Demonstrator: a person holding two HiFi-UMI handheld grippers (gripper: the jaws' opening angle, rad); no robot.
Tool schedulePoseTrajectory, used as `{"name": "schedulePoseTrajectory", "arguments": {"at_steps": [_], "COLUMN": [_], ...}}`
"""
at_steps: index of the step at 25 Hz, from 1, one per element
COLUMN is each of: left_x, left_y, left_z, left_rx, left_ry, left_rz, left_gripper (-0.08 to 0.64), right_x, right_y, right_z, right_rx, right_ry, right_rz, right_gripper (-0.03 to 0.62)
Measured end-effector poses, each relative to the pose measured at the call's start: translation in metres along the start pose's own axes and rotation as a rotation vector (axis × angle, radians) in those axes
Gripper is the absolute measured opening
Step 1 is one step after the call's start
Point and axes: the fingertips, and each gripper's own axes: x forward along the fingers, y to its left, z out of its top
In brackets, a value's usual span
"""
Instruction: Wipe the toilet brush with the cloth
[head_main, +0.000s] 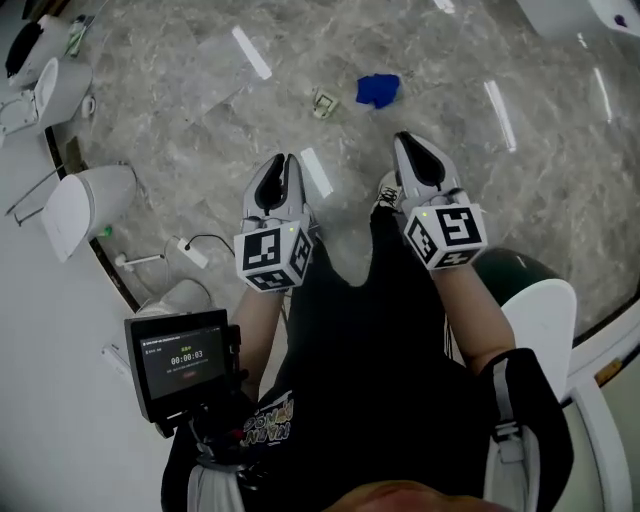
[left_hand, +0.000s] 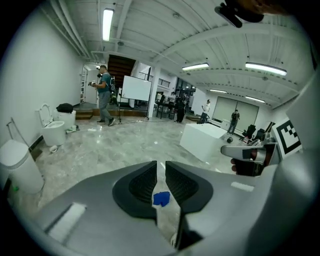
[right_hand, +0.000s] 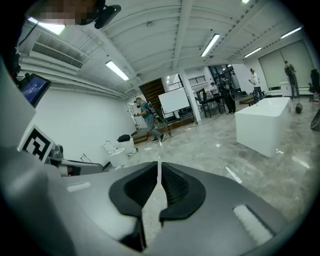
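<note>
A crumpled blue cloth (head_main: 378, 90) lies on the grey marble floor, ahead of both grippers and apart from them. In the left gripper view the cloth (left_hand: 161, 199) shows small through the gap between the jaws, far beyond them. My left gripper (head_main: 287, 165) (left_hand: 161, 167) is open by a narrow gap with nothing in it. My right gripper (head_main: 405, 142) (right_hand: 159, 167) has its jaws barely apart and is empty too. No toilet brush can be made out for certain; a thin white stick (head_main: 140, 260) lies by the left wall.
White toilets (head_main: 85, 205) (head_main: 50, 90) stand along the left wall, and a white seat (head_main: 540, 310) is at my right. A small pale object (head_main: 324, 102) lies left of the cloth. A screen (head_main: 180, 360) hangs at my waist. A white box (left_hand: 202, 141) and people stand farther off.
</note>
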Motion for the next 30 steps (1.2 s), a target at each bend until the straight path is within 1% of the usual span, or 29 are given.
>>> {"name": "schedulePoseTrajectory", "arguments": {"at_steps": [1,3,7,11,14,16,18,20,23,26,28,30], "left_x": [0.007,0.022,0.053,0.088,0.121,0.143,0.162,0.178,0.204,0.235,0.255,0.271], "left_y": [-0.003,-0.005,0.005,0.021,0.039,0.049,0.057,0.067,0.091,0.115,0.126,0.135], "left_z": [-0.007,-0.021,-0.033,-0.052,-0.075,-0.092,-0.112,-0.136,-0.184,-0.230,-0.254,-0.272], "left_rx": [-0.007,0.003,0.005,0.015,0.004,0.001,0.000,-0.001,0.005,0.019,0.035,0.061], "left_ry": [0.012,0.027,0.004,-0.019,-0.002,0.016,0.024,0.023,0.022,0.005,-0.011,-0.037], "left_rz": [0.016,0.045,0.102,0.106,0.103,0.083,0.054,0.027,-0.003,-0.014,-0.009,0.002], "left_gripper": [0.061,0.061,0.064,0.075,0.075,0.077,0.081,0.084,0.089,0.100,0.108,0.126], "right_x": [0.007,0.022,0.046,0.064,0.082,0.097,0.120,0.153,0.202,0.240,0.265,0.298], "right_y": [-0.011,-0.029,-0.046,-0.052,-0.054,-0.055,-0.059,-0.070,-0.089,-0.112,-0.132,-0.163], "right_z": [-0.003,-0.008,-0.028,-0.053,-0.066,-0.080,-0.109,-0.149,-0.215,-0.273,-0.312,-0.358], "right_rx": [0.000,-0.003,0.004,-0.001,0.002,0.014,0.007,-0.034,-0.083,-0.113,-0.125,-0.091], "right_ry": [-0.001,-0.004,0.016,0.032,0.025,0.013,0.010,0.018,0.050,0.075,0.095,0.142], "right_rz": [0.016,0.039,0.059,0.056,0.049,0.044,0.047,0.051,0.042,0.018,0.005,-0.006], "right_gripper": [0.029,0.029,0.028,0.028,0.028,0.028,0.029,0.029,0.029,0.032,0.052,0.138]}}
